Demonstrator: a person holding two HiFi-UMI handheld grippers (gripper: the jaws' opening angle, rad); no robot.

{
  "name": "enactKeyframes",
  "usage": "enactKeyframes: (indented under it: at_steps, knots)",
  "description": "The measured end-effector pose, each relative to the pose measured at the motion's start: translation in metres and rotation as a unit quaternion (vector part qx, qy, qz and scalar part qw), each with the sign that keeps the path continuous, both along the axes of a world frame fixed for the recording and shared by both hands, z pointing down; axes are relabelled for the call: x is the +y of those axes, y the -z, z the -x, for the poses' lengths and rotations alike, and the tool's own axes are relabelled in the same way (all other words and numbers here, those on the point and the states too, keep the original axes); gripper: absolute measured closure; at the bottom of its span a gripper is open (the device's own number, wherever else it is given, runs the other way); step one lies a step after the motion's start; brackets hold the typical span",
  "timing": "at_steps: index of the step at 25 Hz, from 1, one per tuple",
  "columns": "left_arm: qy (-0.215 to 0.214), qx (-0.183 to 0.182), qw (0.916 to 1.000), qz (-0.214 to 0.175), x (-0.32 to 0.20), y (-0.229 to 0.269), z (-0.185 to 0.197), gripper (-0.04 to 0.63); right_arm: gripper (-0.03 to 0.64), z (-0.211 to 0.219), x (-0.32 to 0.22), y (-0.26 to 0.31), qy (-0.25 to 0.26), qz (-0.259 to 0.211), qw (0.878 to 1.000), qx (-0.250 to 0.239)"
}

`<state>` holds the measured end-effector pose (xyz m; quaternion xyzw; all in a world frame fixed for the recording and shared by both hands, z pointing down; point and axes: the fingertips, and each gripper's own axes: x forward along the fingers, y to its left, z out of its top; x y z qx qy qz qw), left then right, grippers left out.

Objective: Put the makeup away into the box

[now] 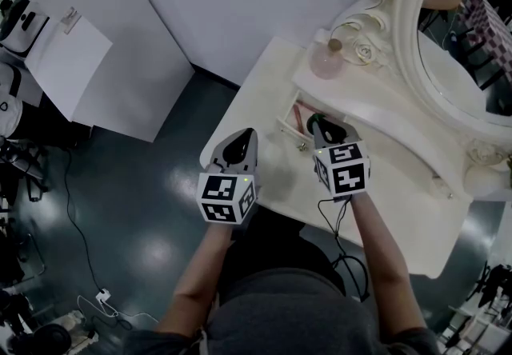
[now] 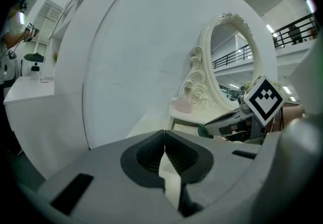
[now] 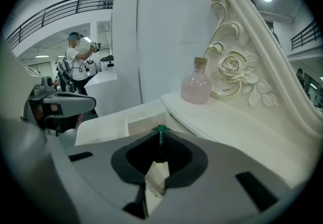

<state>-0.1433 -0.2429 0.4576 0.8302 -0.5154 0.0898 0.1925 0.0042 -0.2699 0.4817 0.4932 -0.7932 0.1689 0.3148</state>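
In the head view, a white wooden dressing table point(image 1: 252, 109) stands in front of the person. An oval mirror in a carved cream frame point(image 1: 460, 49) is at its back. A round pink glass bottle with a pale stopper point(image 1: 328, 61) stands on the raised shelf before the mirror. A shallow white drawer point(image 1: 286, 126) is open just on the person's side of the pink bottle, and a slim reddish item point(image 1: 298, 115) lies inside it. The right gripper point(image 1: 318, 123) points down over this drawer, near the bottle. The left gripper point(image 1: 246, 137) hangs over the bare table top, to the left of the bottle and farther from it, apart from the drawer.

In the left gripper view, the two jaws of this gripper are closed together. Their dark ribbed pads meet at the tips and nothing is between them. The pink bottle is ahead and a little to the right, and the right gripper with its marker cube shows lower and to the right of the bottle.

In the right gripper view, the jaws stand very narrow. A thin green stick point(image 3: 160, 134) is between their tips, and the pads lie close on both of its sides. The stick is below the pink bottle and a little to its left, over the open drawer.
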Motion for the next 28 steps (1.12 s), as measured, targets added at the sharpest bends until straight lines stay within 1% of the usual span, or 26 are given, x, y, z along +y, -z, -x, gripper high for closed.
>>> enactKeyframes:
  at_steps: [14, 20, 28]
  knots:
    - [-0.002, -0.001, 1.0, 0.004, -0.003, -0.003, -0.001, 0.589, 0.565, 0.0, 0.0, 0.001, -0.004, 0.011, 1.0, -0.021]
    - [-0.005, -0.003, 1.0, 0.002, -0.004, -0.002, -0.003, 0.589, 0.558, -0.007, -0.002, 0.008, -0.016, -0.005, 0.999, -0.031]
    - [-0.016, -0.005, 0.9998, -0.006, -0.006, 0.004, -0.014, 0.589, 0.549, -0.013, 0.002, 0.031, -0.028, -0.039, 0.997, -0.061]
